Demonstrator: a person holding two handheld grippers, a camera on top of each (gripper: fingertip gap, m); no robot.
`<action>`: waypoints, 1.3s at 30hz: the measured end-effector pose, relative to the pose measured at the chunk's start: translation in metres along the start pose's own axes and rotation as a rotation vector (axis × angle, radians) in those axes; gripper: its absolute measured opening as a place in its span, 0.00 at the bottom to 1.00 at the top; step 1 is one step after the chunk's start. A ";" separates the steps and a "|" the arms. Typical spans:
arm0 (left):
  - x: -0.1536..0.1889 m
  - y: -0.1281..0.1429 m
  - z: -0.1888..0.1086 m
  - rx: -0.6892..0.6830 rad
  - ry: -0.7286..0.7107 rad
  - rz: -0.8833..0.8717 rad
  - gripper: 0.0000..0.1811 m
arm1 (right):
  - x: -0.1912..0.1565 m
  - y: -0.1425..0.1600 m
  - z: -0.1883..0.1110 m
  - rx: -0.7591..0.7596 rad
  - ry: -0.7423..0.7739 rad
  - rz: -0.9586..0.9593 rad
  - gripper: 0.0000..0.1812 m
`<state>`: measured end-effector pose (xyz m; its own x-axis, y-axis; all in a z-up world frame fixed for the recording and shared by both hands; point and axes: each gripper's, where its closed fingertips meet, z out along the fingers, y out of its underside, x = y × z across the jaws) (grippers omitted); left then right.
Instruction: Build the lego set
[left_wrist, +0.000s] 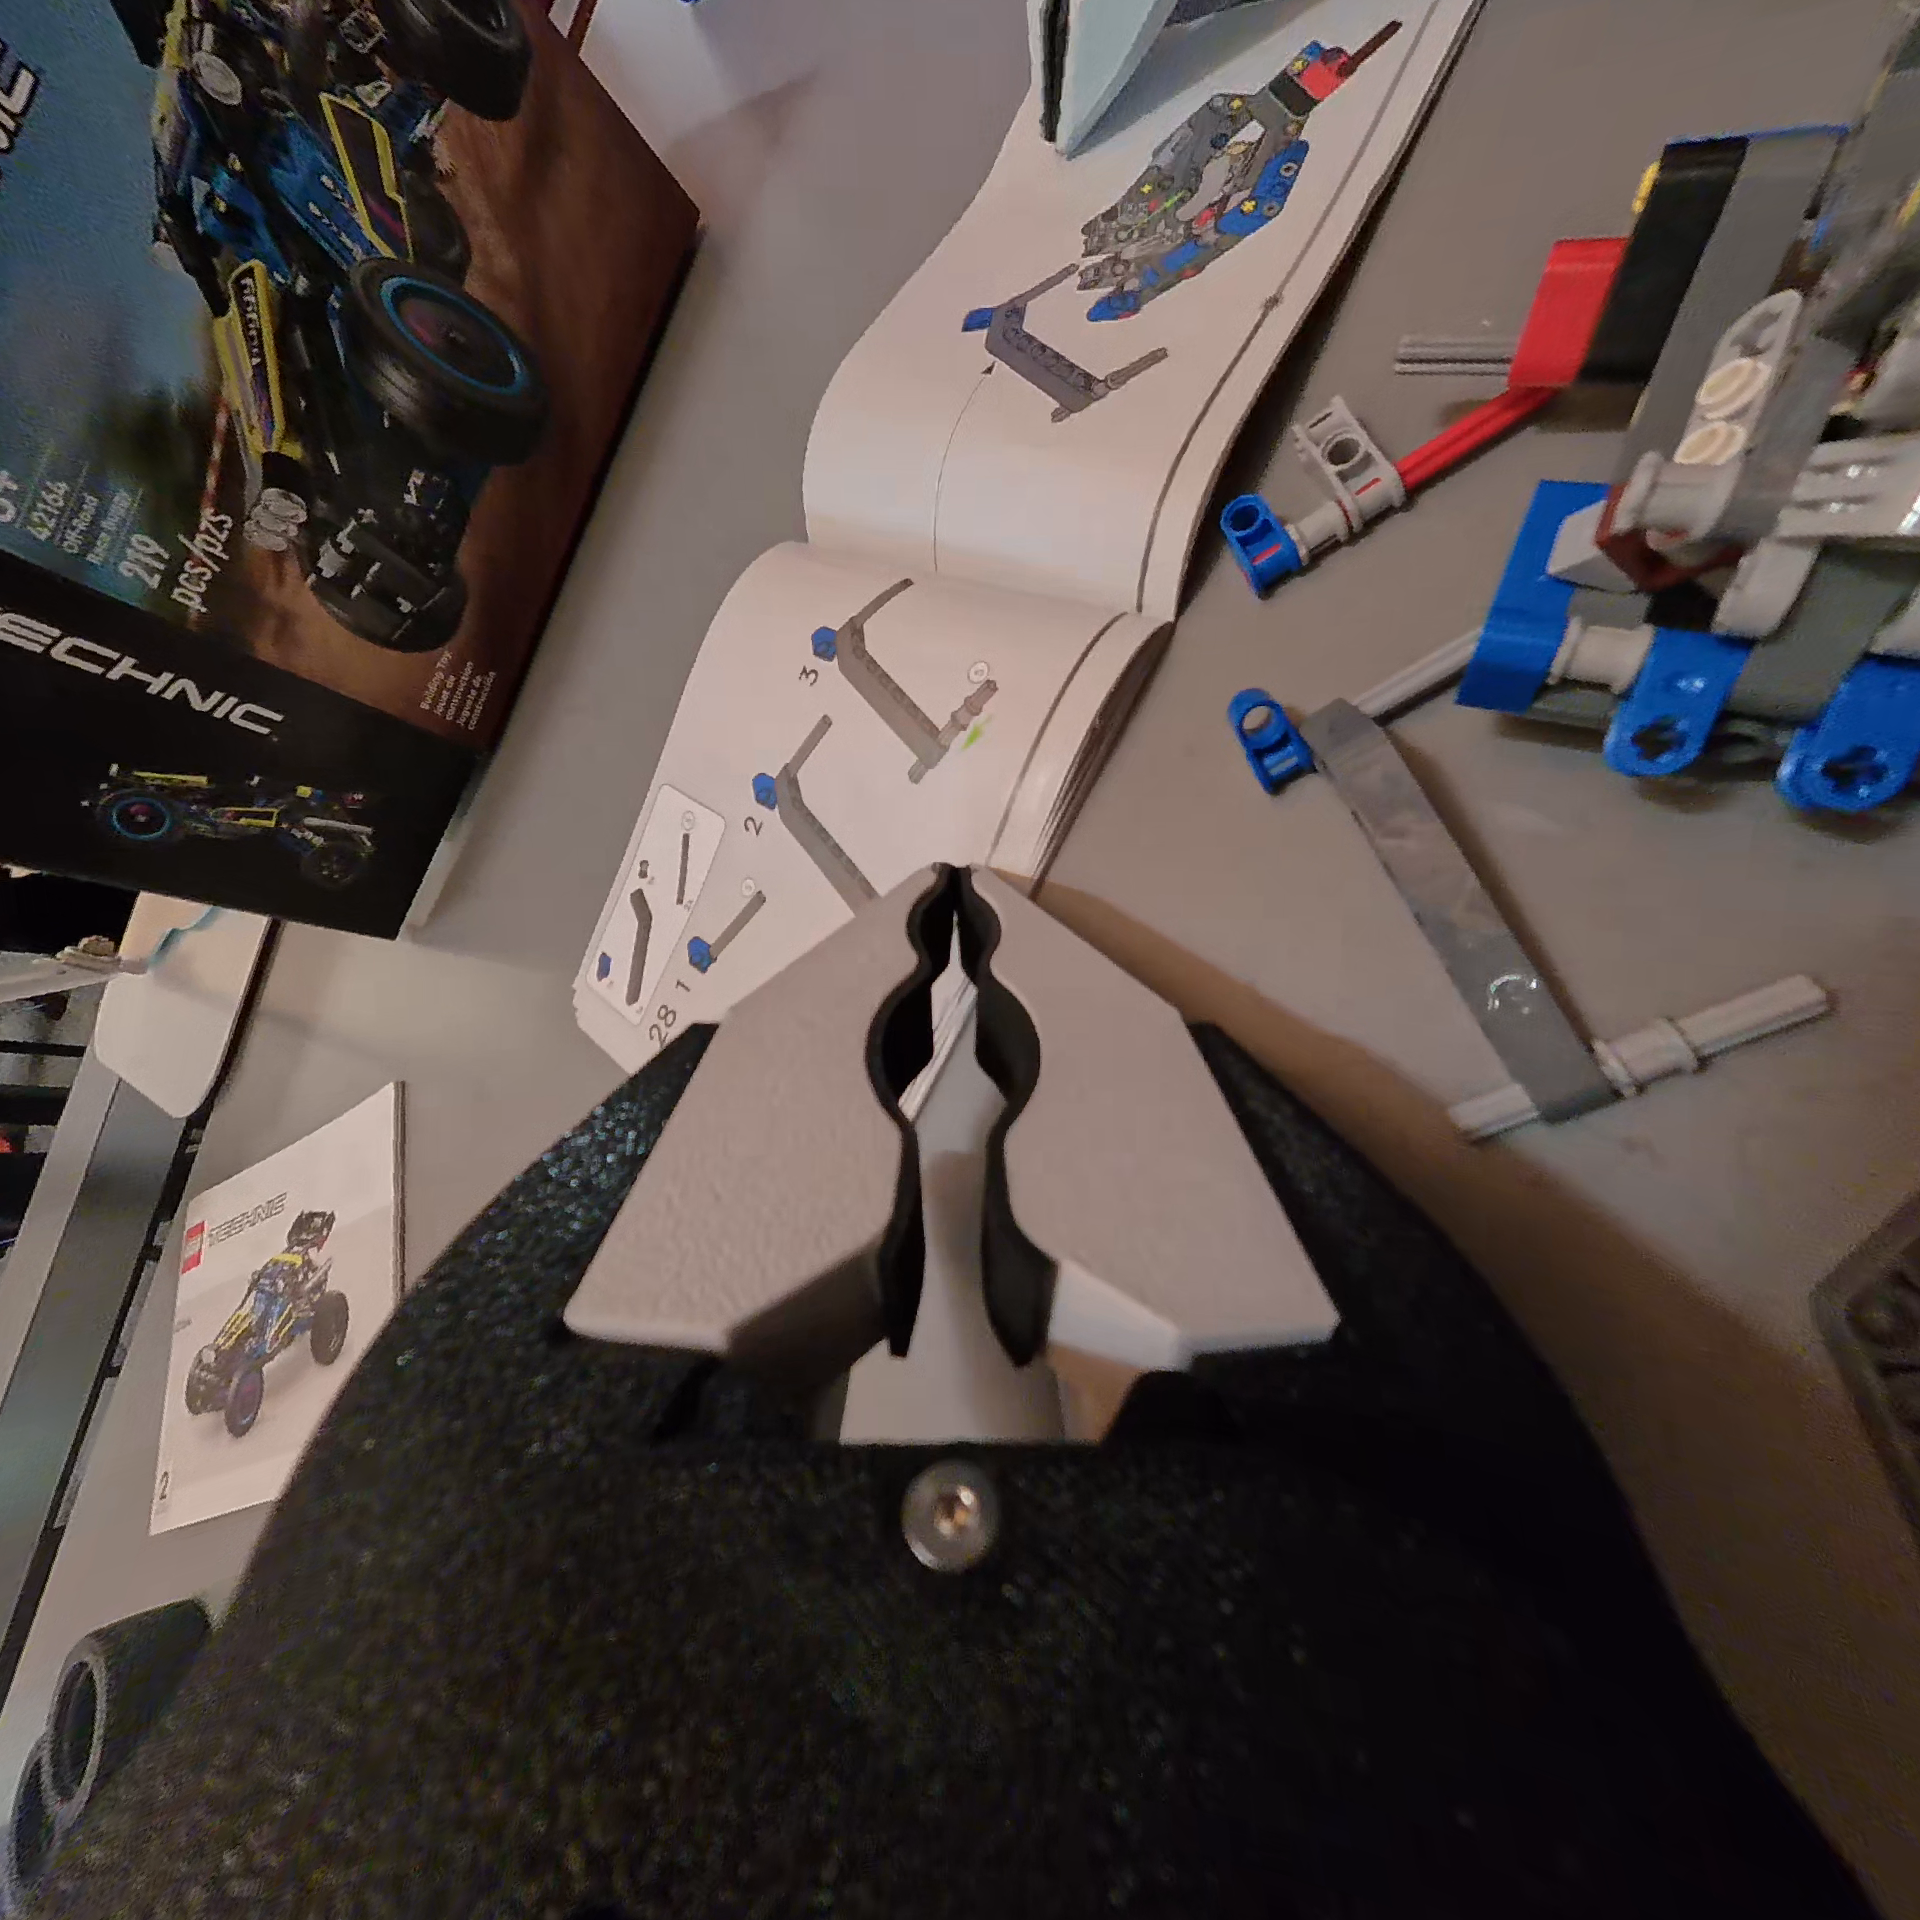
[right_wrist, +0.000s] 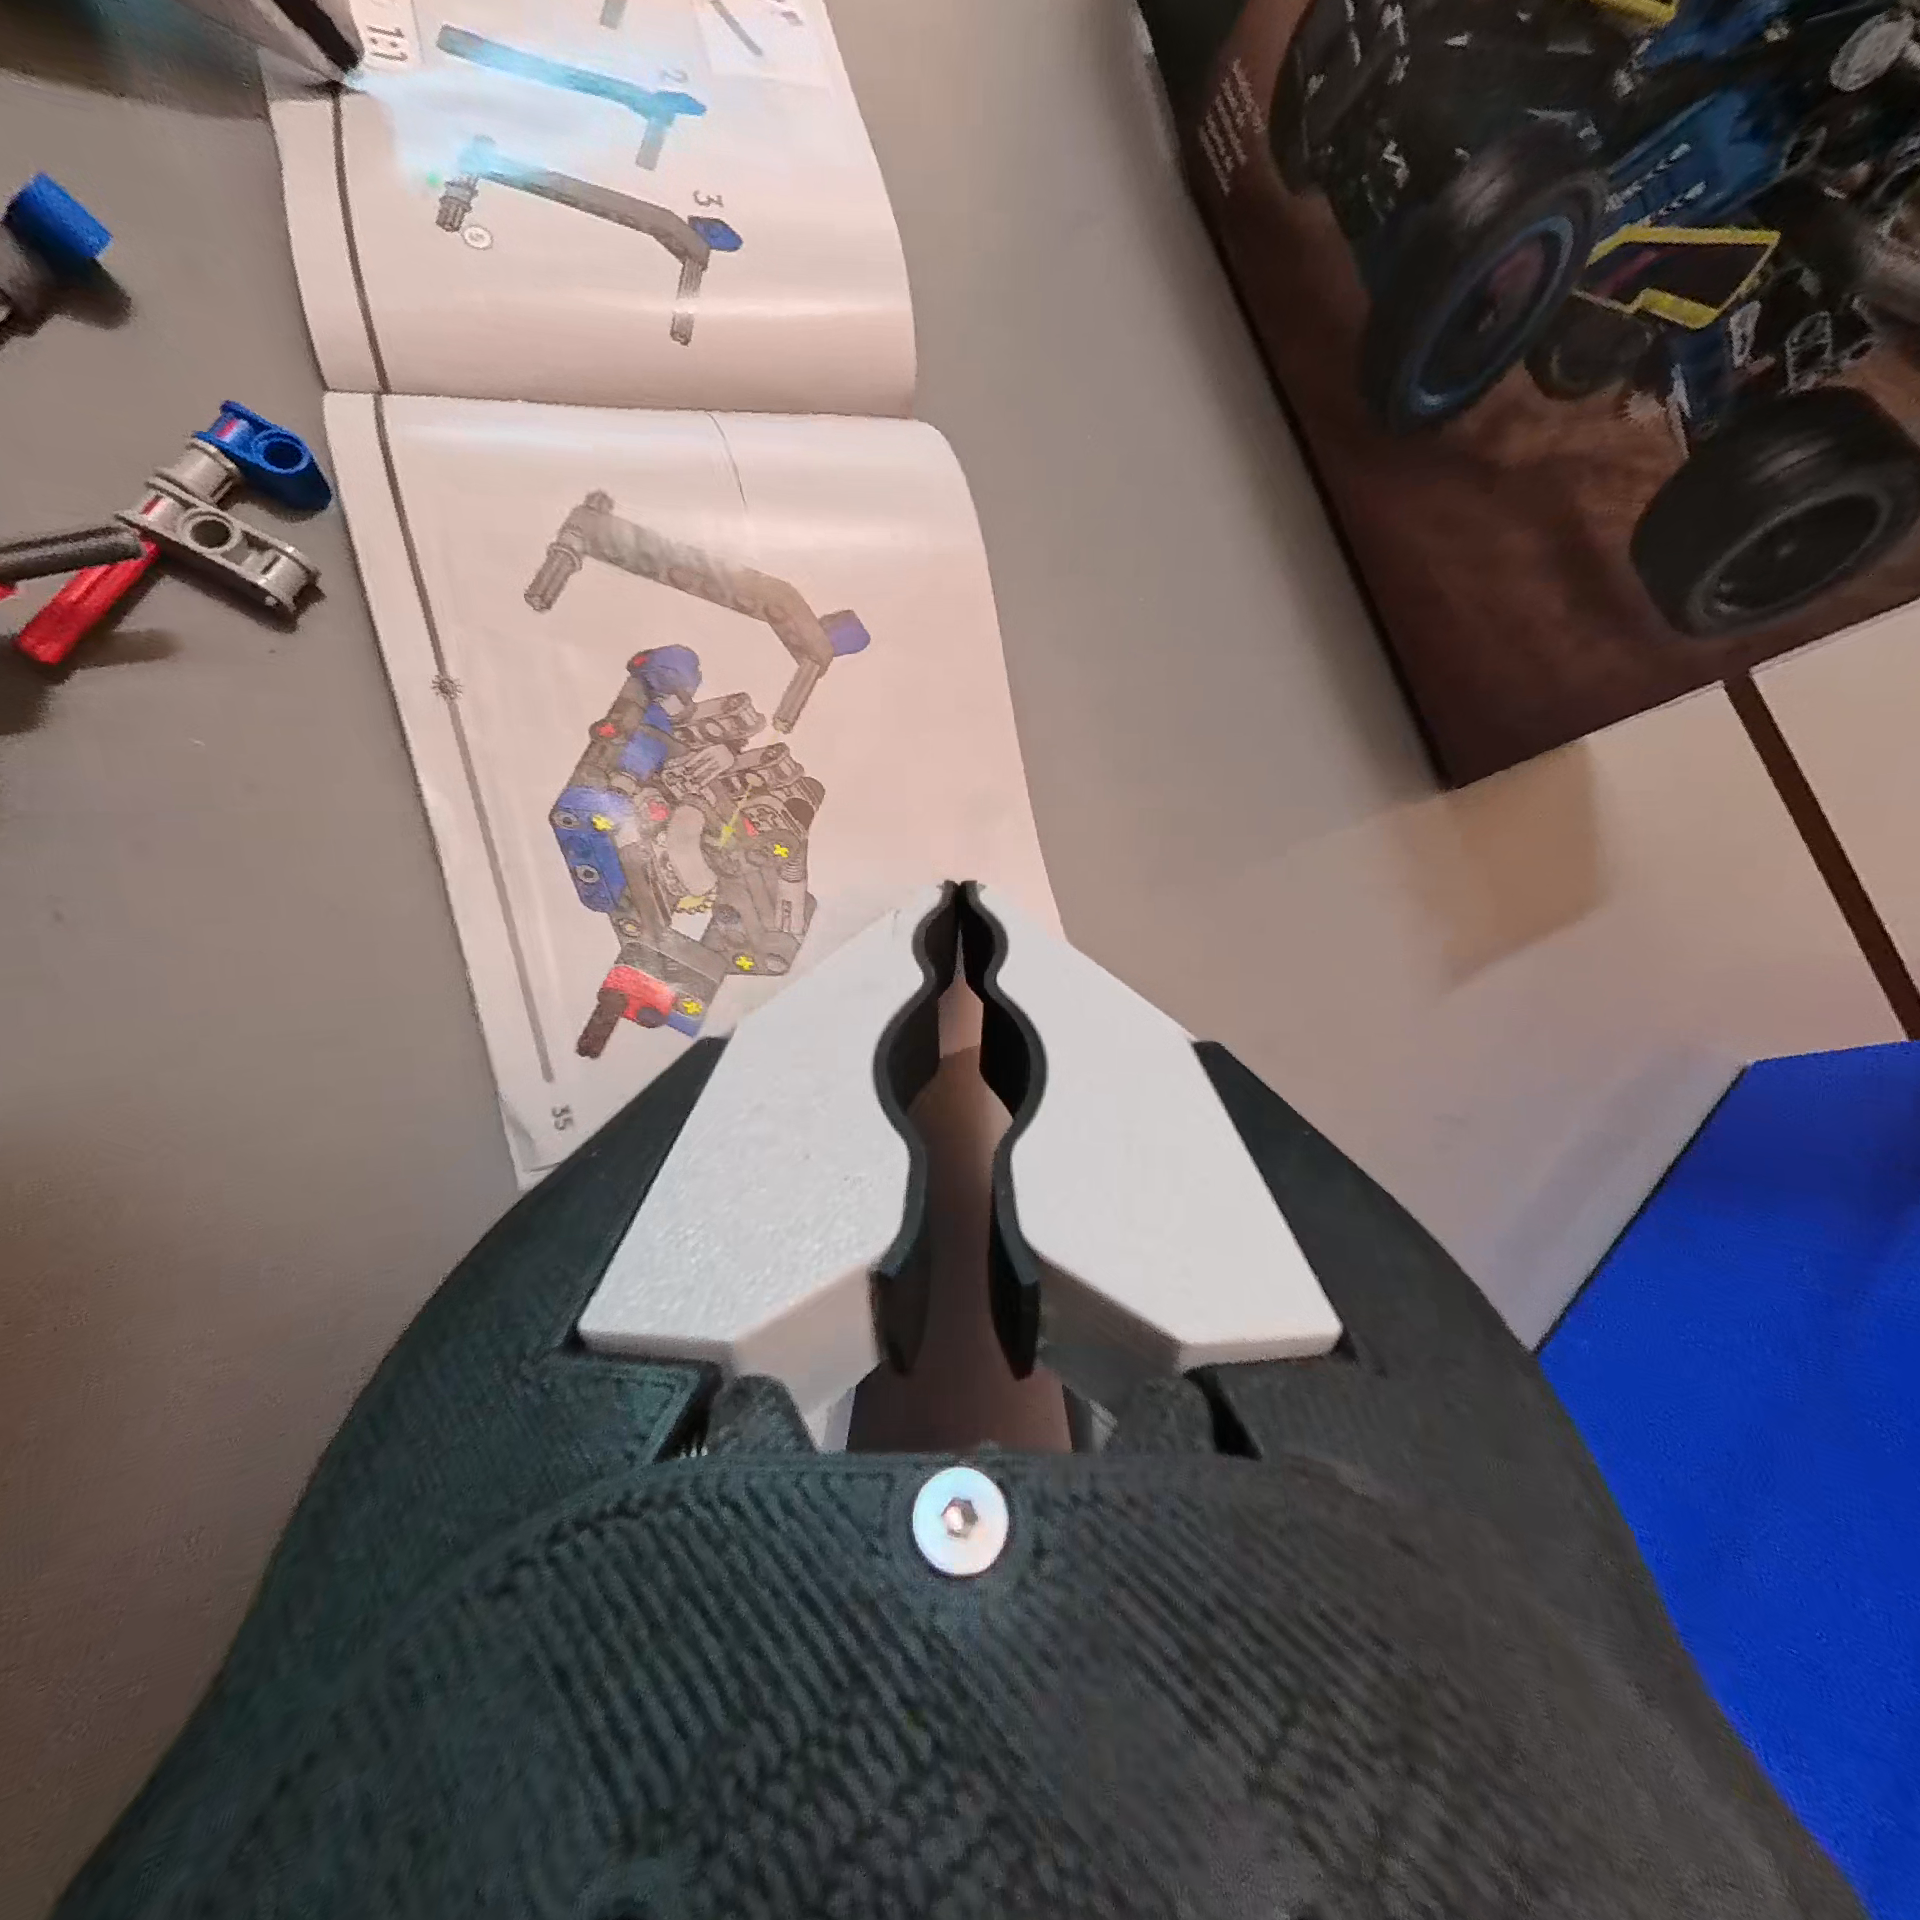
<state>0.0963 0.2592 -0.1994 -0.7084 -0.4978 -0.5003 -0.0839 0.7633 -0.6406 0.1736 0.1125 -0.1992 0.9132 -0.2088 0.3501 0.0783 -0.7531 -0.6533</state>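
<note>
Looking like the grey bent beam (left_wrist: 1455, 914) lies ahead-right of the closed, empty left claw (left_wrist: 954, 883), nearer than the shut right claw (right_wrist: 958, 896).

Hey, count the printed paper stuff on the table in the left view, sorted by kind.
Open instruction booklets: 1
Closed instruction booklets: 1
Set boxes: 1
Total: 3

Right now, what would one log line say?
left gripper shut, empty | right gripper shut, empty | manual open | parts on table
</note>
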 end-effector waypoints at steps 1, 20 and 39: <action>0.000 0.000 0.000 0.000 0.000 0.001 0.00 | 0.000 0.001 0.000 0.000 0.002 0.002 0.00; 0.001 0.000 0.000 0.003 -0.001 0.014 0.00 | 0.018 -0.021 -0.007 0.140 0.094 0.067 0.00; 0.001 -0.001 0.000 0.003 -0.004 0.028 0.00 | 0.013 -0.015 0.000 0.093 0.093 0.003 0.00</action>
<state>0.0956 0.2586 -0.1992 -0.7078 -0.4775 -0.5205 -0.0616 0.7758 -0.6280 0.1841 0.1210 -0.1846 0.8728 -0.2709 0.4059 0.1165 -0.6921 -0.7123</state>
